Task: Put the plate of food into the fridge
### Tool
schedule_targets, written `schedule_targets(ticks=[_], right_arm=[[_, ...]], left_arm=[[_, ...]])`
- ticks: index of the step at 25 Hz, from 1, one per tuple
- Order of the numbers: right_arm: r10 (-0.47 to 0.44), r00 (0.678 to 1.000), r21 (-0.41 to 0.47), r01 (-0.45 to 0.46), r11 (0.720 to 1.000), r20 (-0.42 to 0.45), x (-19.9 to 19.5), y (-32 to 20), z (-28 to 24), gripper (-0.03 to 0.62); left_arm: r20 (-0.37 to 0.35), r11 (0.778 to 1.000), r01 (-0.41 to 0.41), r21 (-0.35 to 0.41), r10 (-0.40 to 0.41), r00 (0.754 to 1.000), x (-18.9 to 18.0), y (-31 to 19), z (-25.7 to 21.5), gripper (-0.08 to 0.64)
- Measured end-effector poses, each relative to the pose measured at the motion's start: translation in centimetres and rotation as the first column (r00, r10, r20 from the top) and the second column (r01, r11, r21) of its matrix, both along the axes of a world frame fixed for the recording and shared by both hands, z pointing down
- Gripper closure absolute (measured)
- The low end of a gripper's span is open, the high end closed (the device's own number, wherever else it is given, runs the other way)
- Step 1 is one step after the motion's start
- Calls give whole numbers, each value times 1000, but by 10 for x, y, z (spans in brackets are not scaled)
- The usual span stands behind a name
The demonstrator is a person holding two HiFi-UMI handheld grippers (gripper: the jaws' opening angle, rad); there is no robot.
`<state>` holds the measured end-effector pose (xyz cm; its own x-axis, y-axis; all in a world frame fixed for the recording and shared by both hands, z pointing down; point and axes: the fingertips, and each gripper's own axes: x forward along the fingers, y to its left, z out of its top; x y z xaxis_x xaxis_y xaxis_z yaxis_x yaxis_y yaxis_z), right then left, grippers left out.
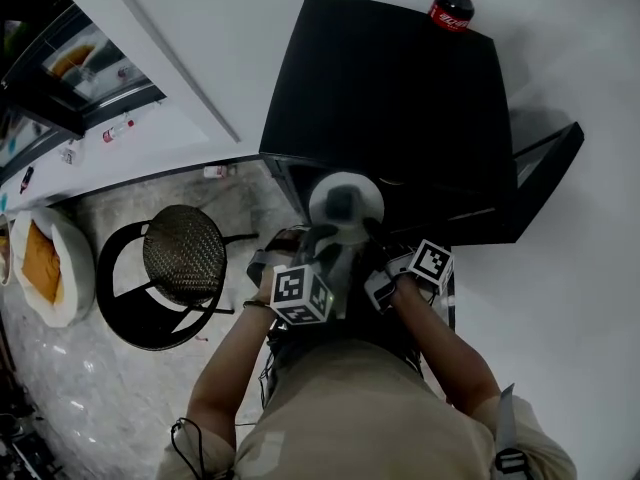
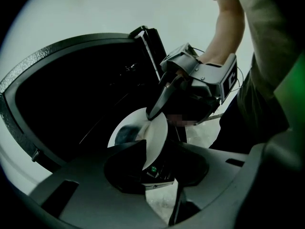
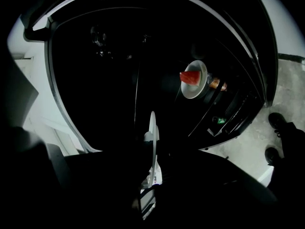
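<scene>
A white plate (image 1: 345, 203) with dark food on it hangs in front of the black fridge's (image 1: 400, 98) open mouth, held from both sides. My left gripper (image 1: 318, 243) is shut on its near rim. In the left gripper view the plate (image 2: 148, 130) stands tilted between the jaws of that gripper (image 2: 151, 151), and my right gripper (image 2: 159, 106) pinches the far rim. The right gripper view shows the plate (image 3: 152, 128) edge-on, upright, with my right gripper (image 3: 152, 151) shut on it. The fridge's inside (image 3: 119, 70) is dark.
Inside the fridge sits another white plate with a red slice (image 3: 193, 80). The fridge door (image 1: 545, 173) stands open to the right, with bottles (image 3: 217, 84) in its shelf. A cola bottle (image 1: 452, 6) stands on the fridge top. A round black stool (image 1: 183, 253) is at the left.
</scene>
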<state>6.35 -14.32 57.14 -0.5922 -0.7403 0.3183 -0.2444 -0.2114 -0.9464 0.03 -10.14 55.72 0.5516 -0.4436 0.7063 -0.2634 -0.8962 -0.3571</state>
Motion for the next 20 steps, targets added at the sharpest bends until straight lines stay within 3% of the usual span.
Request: schedule_targets(ticks=[8,20], right_arm=[[-23,999,4,24,1000,-28,0,-8,18,560],[-5,999,5,5,1000,-39,1,-16,53,560]], left_arm=[[24,999,26,-26,-25,999,2,-6,22,434],[57,997,72,4,-72,996,4,-12,59,442]])
